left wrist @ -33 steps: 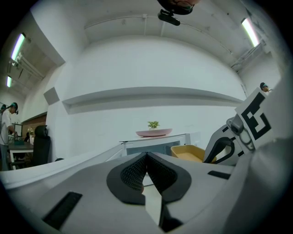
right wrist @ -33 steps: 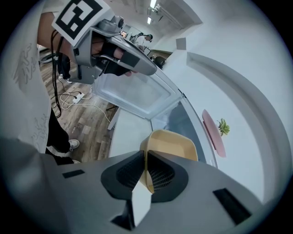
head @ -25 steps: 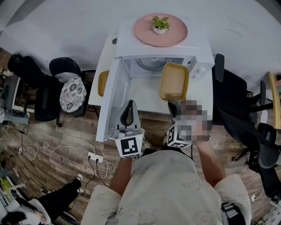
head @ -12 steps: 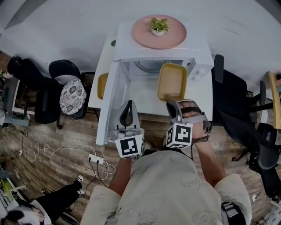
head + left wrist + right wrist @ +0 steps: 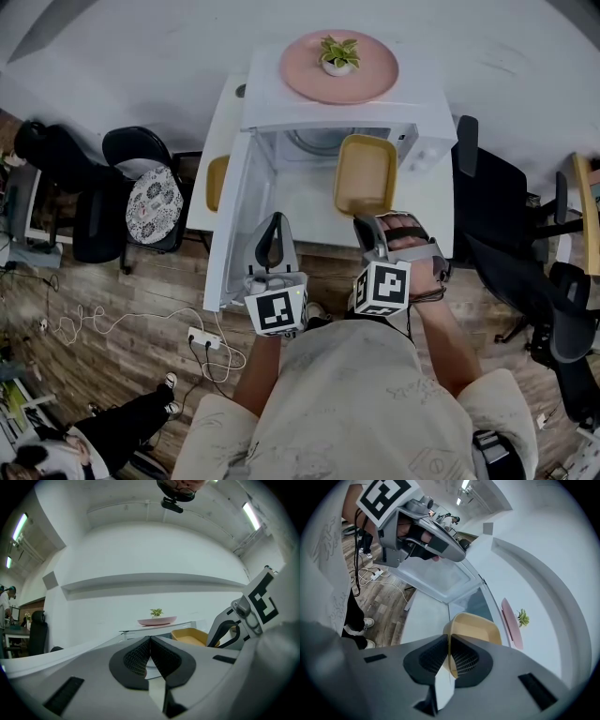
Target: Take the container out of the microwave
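Head view: the white microwave (image 5: 422,94) stands on a white bench (image 5: 309,220) with its door (image 5: 234,220) swung wide to the left. A pink plate (image 5: 361,80) carrying a small plant (image 5: 338,52) sits on its roof. The yellow container (image 5: 366,173) is at the right side of the mouth. Its far end overlaps the opening and most of it is over the bench in front. The right tool (image 5: 366,223) meets its near rim. The left tool (image 5: 274,225) is just beside the door's inner face, touching nothing that I can see.

Left gripper view: this tool's pads are pressed together with nothing between them, and it points level toward the microwave. Beyond it are the plate and plant, with the container and the right tool off to the right.

Right gripper view: the pads are pinching the container's near rim, with the thin wall caught between them and the tool angled downward. The container looks empty (no contents show inside). The open door and the left tool lie beyond.

The step in hand looks like the withdrawal itself, and it seems nearly done. The next move probably calls for drawing the container fully clear of the opening. It then needs lowering flat onto bare bench. A one-edge pinch lets the far end sag, so the grip should stay firm and the carry level.
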`<state>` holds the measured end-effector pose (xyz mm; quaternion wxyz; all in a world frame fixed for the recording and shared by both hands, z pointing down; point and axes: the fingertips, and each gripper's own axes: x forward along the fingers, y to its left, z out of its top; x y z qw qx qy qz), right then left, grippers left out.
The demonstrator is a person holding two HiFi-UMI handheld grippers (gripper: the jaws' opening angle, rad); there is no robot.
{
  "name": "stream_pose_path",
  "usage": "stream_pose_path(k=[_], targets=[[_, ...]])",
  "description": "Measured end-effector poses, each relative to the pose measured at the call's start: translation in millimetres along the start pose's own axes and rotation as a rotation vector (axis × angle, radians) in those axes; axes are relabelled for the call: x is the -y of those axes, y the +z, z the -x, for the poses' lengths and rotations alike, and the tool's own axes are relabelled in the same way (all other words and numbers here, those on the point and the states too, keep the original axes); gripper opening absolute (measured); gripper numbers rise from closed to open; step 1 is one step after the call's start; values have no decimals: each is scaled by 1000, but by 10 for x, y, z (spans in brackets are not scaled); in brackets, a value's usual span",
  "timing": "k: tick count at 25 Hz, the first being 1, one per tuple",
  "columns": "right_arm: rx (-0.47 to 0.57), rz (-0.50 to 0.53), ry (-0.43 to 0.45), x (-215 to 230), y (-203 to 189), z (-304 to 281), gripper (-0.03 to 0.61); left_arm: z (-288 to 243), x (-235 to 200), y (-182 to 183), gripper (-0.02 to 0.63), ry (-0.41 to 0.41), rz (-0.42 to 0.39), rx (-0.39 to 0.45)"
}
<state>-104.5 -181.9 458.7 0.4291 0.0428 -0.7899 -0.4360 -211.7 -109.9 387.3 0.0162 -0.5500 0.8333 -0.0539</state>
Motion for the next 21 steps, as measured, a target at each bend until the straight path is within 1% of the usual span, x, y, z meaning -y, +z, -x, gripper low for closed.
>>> stream_pose_path(k=[3, 7, 10, 16, 21], targets=[[-5, 0, 2, -1, -24, -9, 37, -13, 22, -11, 8, -7, -6, -7], [-7, 4, 7, -15, -43, -4, 37, -10, 19, -77, 8, 5, 7, -21], [-7, 2, 5, -5, -57, 4, 37, -33, 41, -14, 8, 1, 5, 3], [-4, -4, 4, 4, -54, 8, 37, -46, 78, 15, 8, -12, 0, 8], [-2, 1, 10, -20, -51, 26, 37, -13, 82, 4, 8, -5, 5, 16]])
